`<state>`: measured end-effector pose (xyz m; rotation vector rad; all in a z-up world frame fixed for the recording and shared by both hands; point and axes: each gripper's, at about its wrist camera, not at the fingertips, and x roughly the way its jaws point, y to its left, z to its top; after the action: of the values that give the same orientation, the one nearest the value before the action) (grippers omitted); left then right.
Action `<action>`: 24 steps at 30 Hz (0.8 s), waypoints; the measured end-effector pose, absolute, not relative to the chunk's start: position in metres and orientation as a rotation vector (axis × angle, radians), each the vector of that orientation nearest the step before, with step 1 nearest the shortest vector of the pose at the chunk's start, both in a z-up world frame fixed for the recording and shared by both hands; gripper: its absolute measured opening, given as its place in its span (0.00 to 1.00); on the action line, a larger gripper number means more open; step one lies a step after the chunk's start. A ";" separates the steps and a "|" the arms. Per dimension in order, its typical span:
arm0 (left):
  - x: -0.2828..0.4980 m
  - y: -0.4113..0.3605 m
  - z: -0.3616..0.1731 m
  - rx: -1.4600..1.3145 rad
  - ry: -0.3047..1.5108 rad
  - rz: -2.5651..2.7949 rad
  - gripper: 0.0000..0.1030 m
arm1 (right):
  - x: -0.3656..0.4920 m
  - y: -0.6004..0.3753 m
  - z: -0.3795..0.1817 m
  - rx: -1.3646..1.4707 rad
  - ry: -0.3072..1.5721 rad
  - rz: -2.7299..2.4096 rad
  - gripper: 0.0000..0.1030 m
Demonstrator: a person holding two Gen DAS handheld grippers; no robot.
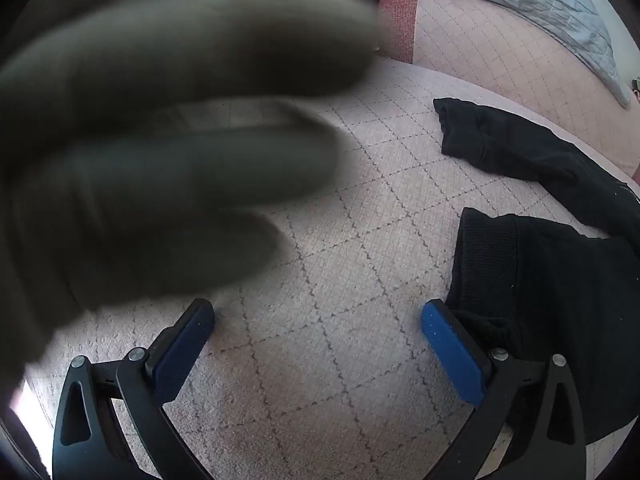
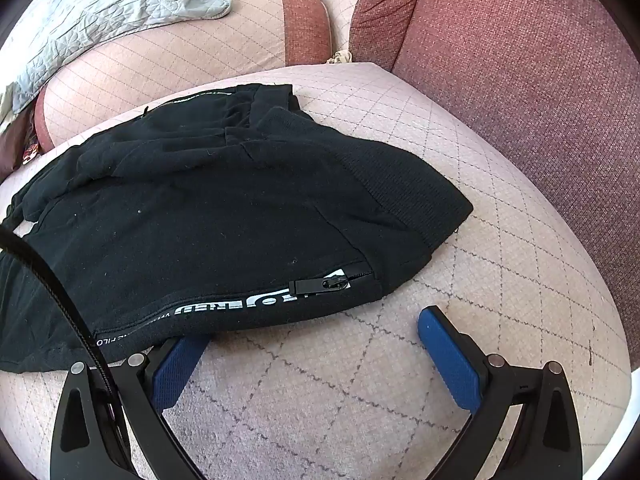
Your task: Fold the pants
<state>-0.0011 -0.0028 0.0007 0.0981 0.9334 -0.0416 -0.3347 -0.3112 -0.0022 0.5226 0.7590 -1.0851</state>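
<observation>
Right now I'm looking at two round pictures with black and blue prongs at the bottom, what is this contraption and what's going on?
A person holds two hand-held grippers, each with a wide-angle camera looking along its fingers. One picture is from the left gripper, the other from the right gripper. The blue parts are finger pads. Both grippers are open and hold nothing. Black pants lie crumpled on a pale patterned cushion, with a zipper showing. The right gripper's left finger is tucked at the pants' edge. The big dark blur in the left picture looks like fingers close to the lens. A grey blanket lies behind.
</observation>
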 end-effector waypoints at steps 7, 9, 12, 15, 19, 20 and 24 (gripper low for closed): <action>-0.001 -0.007 0.001 0.091 0.940 -0.044 1.00 | -0.335 -0.311 -0.002 0.523 0.759 -1.085 1.00; -0.001 -0.009 0.001 0.089 0.942 -0.045 1.00 | -0.335 -0.311 -0.002 0.523 0.759 -1.085 1.00; -0.001 -0.013 0.002 0.093 0.942 -0.043 1.00 | -0.335 -0.311 -0.002 0.523 0.759 -1.085 1.00; 0.000 -0.016 0.002 0.091 0.944 -0.043 1.00 | -0.335 -0.311 -0.002 0.523 0.759 -1.085 1.00; -0.002 -0.017 0.002 0.089 0.943 -0.044 1.00 | -0.335 -0.311 -0.002 0.522 0.759 -1.085 1.00; -0.004 -0.014 0.002 0.089 0.942 -0.045 1.00 | -0.335 -0.311 -0.002 0.522 0.759 -1.085 1.00; -0.005 -0.013 0.001 0.087 0.940 -0.046 1.00 | -0.335 -0.311 -0.003 0.522 0.759 -1.085 1.00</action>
<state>-0.0055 -0.0135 0.0011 0.0867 0.9404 -0.0463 -0.3348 -0.3112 -0.0025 0.5223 0.7587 -1.0851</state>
